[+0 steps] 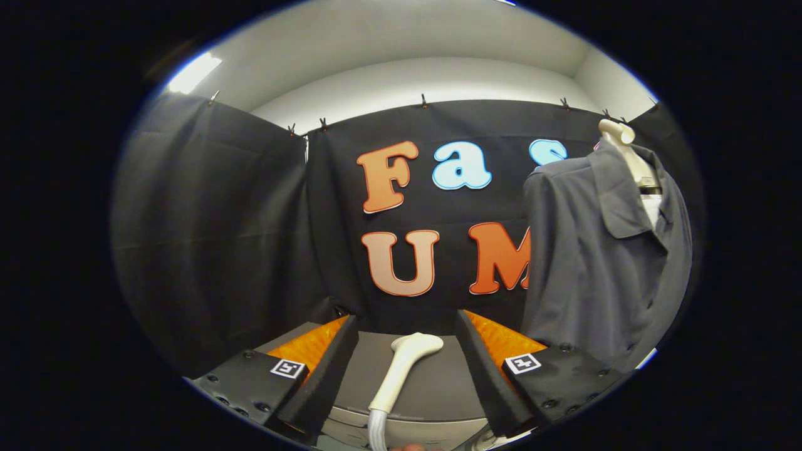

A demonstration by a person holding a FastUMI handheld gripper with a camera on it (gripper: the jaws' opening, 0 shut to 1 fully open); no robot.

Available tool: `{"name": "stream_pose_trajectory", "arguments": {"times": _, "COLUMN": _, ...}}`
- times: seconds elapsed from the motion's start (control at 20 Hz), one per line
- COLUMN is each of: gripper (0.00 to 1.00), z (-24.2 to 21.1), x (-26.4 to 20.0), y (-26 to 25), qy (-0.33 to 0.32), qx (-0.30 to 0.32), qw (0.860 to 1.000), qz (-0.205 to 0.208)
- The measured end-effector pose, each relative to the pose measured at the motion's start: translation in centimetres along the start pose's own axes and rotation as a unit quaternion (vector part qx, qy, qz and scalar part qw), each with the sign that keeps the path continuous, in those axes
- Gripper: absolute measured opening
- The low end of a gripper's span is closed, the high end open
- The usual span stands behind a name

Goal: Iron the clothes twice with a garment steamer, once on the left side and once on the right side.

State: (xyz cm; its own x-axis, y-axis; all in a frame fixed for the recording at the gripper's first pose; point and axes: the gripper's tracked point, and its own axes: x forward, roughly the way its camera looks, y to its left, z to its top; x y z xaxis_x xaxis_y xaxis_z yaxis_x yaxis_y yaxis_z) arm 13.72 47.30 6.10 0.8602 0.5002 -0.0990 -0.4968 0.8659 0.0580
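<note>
A white garment steamer head (404, 369) with its hose lies on a grey surface (438, 388), between my two fingers and slightly ahead of them. My gripper (406, 338) is open, its fingers apart on either side of the steamer and not touching it. A grey collared shirt (601, 250) hangs on a pale mannequin torso (620, 141) to the right, beyond the right finger.
Black cloth walls close the booth behind and to the left. The grey surface ends at a pale front edge (413, 429) just below the fingers. The shirt hangs close beside the right finger.
</note>
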Motion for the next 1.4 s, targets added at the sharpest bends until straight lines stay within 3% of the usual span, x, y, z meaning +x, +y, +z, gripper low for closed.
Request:
{"name": "stream_pose_trajectory", "arguments": {"times": 0.3, "gripper": 1.00, "z": -7.6, "x": 8.3, "y": 1.1, "qy": 0.092, "qx": -0.018, "qw": 0.995, "qz": -0.019}}
{"name": "stream_pose_trajectory", "arguments": {"times": 0.7, "gripper": 1.00, "z": -16.3, "x": 12.8, "y": 0.1, "qy": 0.220, "qx": 0.006, "qw": 0.975, "qz": -0.034}}
{"name": "stream_pose_trajectory", "arguments": {"times": 1.05, "gripper": 1.00, "z": -20.3, "x": 15.5, "y": -0.6, "qy": 0.262, "qx": -0.015, "qw": 0.964, "qz": -0.054}}
{"name": "stream_pose_trajectory", "arguments": {"times": 1.25, "gripper": 0.99, "z": -23.3, "x": 15.4, "y": -0.3, "qy": 0.305, "qx": -0.002, "qw": 0.951, "qz": -0.043}}
{"name": "stream_pose_trajectory", "arguments": {"times": 1.3, "gripper": 0.96, "z": -22.9, "x": 16.0, "y": -0.2, "qy": 0.284, "qx": 0.001, "qw": 0.958, "qz": -0.043}}
{"name": "stream_pose_trajectory", "arguments": {"times": 1.4, "gripper": 0.89, "z": -23.1, "x": 16.3, "y": -0.1, "qy": 0.290, "qx": 0.002, "qw": 0.957, "qz": -0.032}}
